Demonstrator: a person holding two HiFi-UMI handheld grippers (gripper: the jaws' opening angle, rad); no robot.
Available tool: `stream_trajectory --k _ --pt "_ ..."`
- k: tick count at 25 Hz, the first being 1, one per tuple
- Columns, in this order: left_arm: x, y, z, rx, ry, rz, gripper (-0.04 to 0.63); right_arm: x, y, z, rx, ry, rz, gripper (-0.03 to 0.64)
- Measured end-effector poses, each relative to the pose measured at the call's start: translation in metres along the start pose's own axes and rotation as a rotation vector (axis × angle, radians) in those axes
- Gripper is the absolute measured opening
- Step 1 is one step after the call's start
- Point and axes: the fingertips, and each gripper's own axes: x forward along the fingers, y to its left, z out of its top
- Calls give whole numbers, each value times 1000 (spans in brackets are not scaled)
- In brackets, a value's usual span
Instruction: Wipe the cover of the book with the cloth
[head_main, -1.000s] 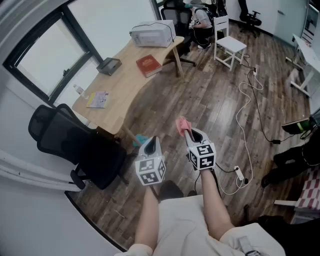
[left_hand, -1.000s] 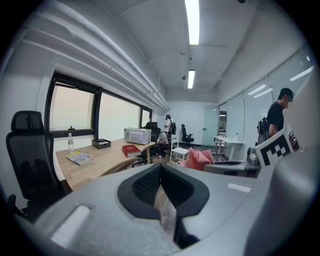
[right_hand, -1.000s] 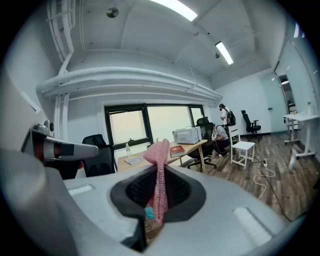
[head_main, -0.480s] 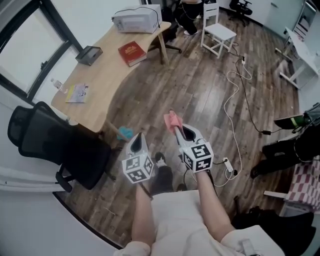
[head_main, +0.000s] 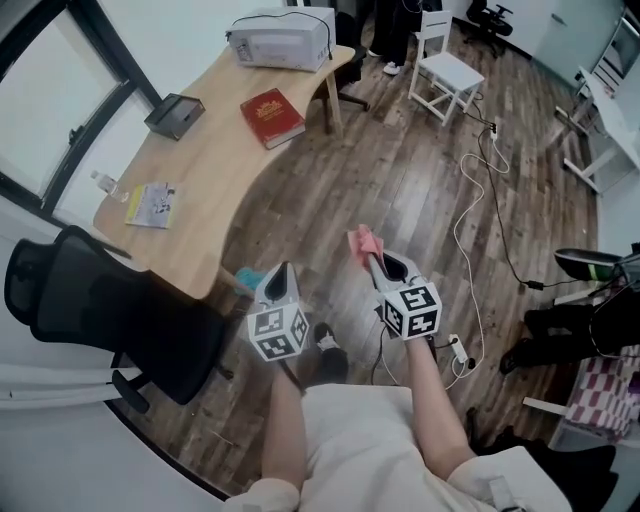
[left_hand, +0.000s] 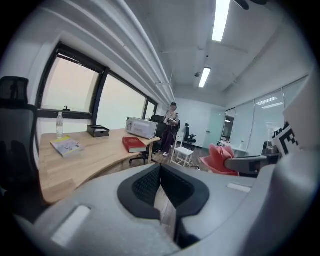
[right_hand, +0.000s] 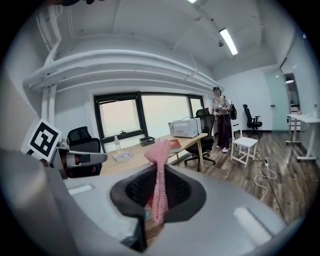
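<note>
Red book is lying flat on the wooden desk in the upper left of the head view, well apart from us, so no wiping is happening yet. We're carrying the pink cloth in our right gripper, jaws squeezed together on it with a tuft poking out front, ready for the cover. Our left gripper is hanging beside it, closed up on nothing, probably free to steady the book.
</note>
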Motion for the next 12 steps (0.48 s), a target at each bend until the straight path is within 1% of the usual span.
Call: stream_trajectory --k 1,5,7,9,12 --pt "13 5 7 25 2 -16 8 14 -4 6 3 0 -7 31" --pt "59 21 32 175 14 -90 6 70 -14 33 19 -17 -19 31" --pt "76 29 38 217 15 -112 6 92 -17 43 30 -31 -25 31" --pt "89 39 44 226 12 -127 6 110 -18 50 49 -45 -31 31" --pt "109 55 53 191 24 -147 6 134 -17 54 57 -38 -25 31"
